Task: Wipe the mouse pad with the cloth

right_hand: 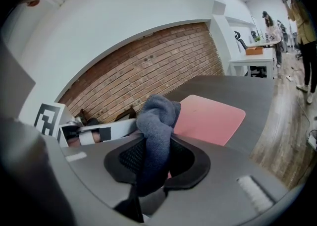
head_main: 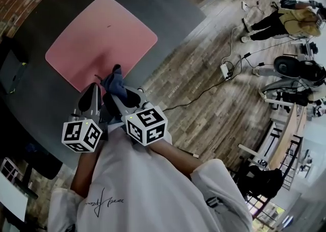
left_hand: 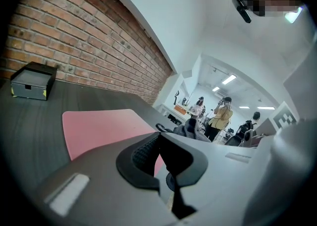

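The pink mouse pad (head_main: 102, 42) lies flat on the dark grey table (head_main: 168, 12). My right gripper (head_main: 118, 96) hovers over the pad's near edge, shut on a bunched blue-grey cloth (head_main: 114, 80). In the right gripper view the cloth (right_hand: 159, 118) stands up from between the jaws of that gripper (right_hand: 157, 153), with the pad (right_hand: 208, 116) just beyond. My left gripper (head_main: 93, 93) is close beside it on the left, jaws together and holding nothing. In the left gripper view that gripper (left_hand: 159, 146) faces the pad (left_hand: 99, 126), and the cloth (left_hand: 190, 129) shows to its right.
A black box (left_hand: 32, 81) sits on the table by the brick wall (left_hand: 89, 46). The table edge (head_main: 175, 48) drops to a wooden floor with a power strip (head_main: 224, 70) and cables. People (head_main: 285, 22) stand farther off among desks.
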Demonstrator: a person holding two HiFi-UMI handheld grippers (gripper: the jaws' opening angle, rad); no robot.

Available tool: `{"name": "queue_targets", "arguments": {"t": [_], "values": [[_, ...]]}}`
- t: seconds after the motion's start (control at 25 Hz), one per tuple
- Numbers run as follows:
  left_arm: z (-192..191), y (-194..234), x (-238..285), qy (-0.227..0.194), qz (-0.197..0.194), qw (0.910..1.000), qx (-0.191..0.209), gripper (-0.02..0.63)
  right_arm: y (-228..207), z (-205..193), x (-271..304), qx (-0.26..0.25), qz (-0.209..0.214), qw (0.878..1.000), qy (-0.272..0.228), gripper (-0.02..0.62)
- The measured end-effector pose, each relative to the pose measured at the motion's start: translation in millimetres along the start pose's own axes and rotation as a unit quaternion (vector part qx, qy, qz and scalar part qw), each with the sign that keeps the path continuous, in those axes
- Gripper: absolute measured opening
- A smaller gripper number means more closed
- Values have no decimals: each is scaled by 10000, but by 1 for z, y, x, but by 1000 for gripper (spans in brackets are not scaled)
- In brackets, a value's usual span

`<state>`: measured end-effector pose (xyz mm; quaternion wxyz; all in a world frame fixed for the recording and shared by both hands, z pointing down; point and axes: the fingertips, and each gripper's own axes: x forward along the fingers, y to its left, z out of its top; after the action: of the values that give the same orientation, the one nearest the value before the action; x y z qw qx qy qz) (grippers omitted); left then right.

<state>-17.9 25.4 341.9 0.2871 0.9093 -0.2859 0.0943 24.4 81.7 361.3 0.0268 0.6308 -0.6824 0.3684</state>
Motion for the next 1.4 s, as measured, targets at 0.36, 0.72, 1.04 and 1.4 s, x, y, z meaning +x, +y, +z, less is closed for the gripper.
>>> {"name": "queue_targets", "arguments": {"t": [0.36,0.72,1.04,1.4], "values": [[3,18,-6,-112,192,9996,-174,2,10,5,18,-267,253,9992,171,103],[6,30,-6,-179,551,9979,-287,6,9,6,33,-390,620,9961,488,104],[4,43,-1,-165,854,9954,-392,8,-1,7,47,-466,755,9933,746,103],[4,66,5,-86,1246,9902,-627,9,-13,0,73,-592,809,9877,1203,103]]}}
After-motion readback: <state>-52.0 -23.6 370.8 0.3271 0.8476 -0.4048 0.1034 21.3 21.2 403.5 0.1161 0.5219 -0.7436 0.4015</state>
